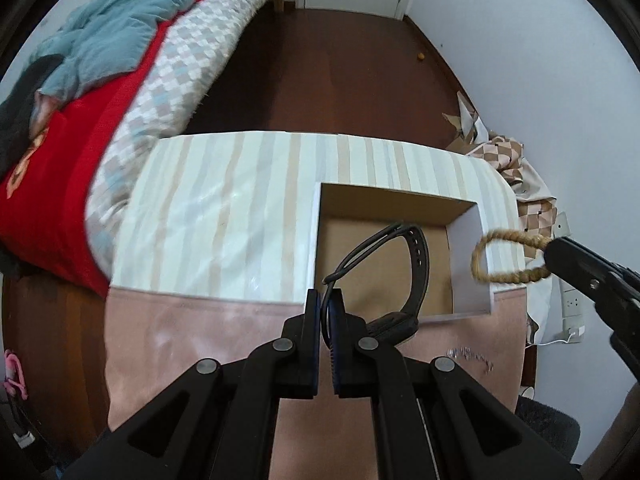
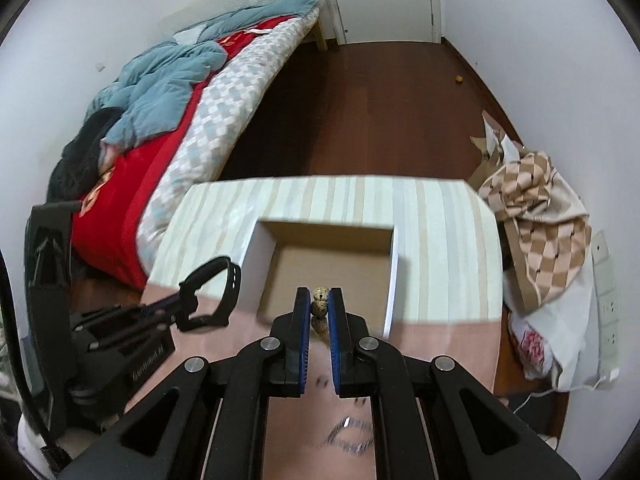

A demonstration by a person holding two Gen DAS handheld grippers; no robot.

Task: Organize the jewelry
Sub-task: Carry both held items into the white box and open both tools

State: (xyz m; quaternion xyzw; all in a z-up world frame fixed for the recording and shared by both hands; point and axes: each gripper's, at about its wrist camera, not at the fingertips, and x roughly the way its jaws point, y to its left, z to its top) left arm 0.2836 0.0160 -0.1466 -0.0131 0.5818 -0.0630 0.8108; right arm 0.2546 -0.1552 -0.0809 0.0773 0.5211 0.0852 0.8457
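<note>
My left gripper is shut on the strap of a black watch, which hangs above the near edge of an open cardboard box. In the right wrist view the left gripper shows at the left with the watch. My right gripper is shut on a tan speckled bead bracelet, held above the near rim of the box. In the left wrist view the right gripper holds the bracelet beside the box's right wall. The box looks empty.
The box sits on a table with a striped cloth at the far side and a pink cover at the near side. A bed lies on the left. A heap of checked fabric lies on the right by the wall.
</note>
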